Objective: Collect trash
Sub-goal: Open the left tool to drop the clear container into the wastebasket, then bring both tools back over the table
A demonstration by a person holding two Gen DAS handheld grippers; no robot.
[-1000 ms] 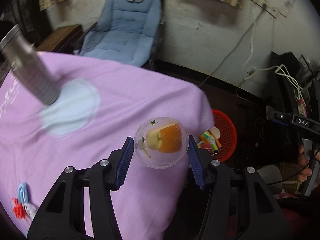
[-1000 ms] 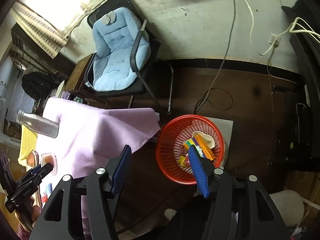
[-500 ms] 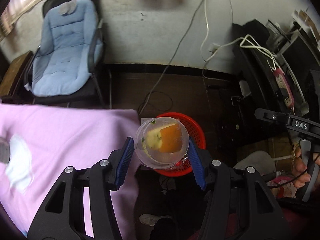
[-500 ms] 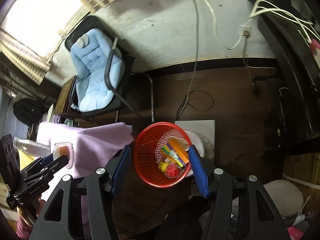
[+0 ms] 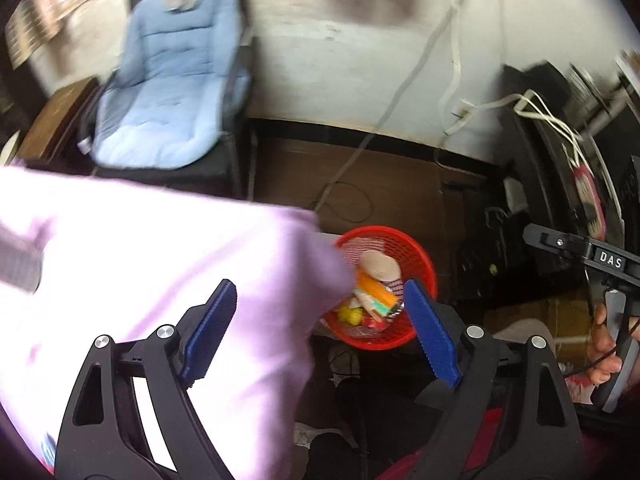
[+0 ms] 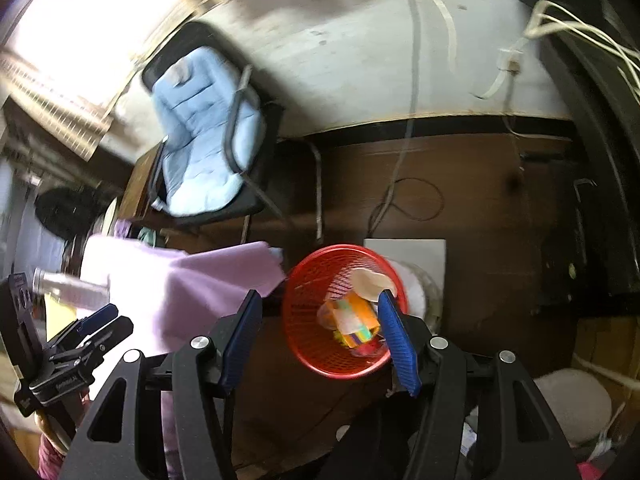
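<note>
A red mesh trash basket [image 5: 420, 264] stands on the floor beside the table corner and holds several wrappers. It also shows in the right wrist view [image 6: 304, 328], where a clear plastic cup [image 6: 330, 314] with orange contents lies inside among the trash. My left gripper [image 5: 320, 332] is open and empty, over the table corner next to the basket; it also shows at the left in the right wrist view [image 6: 100, 326]. My right gripper [image 6: 320, 330] is open and empty, above the basket.
The table wears a pink cloth [image 5: 140, 272] with a metal bottle [image 6: 68, 290] at its far side. A black chair with a blue cushion [image 5: 168, 92] stands by the wall. Cables [image 6: 404, 200] trail over the brown floor. A white board [image 6: 412, 250] lies under the basket.
My left gripper opened and let go of the clear cup, which now lies in the red basket. The left gripper swung back toward the table. The right gripper stayed over the basket.
</note>
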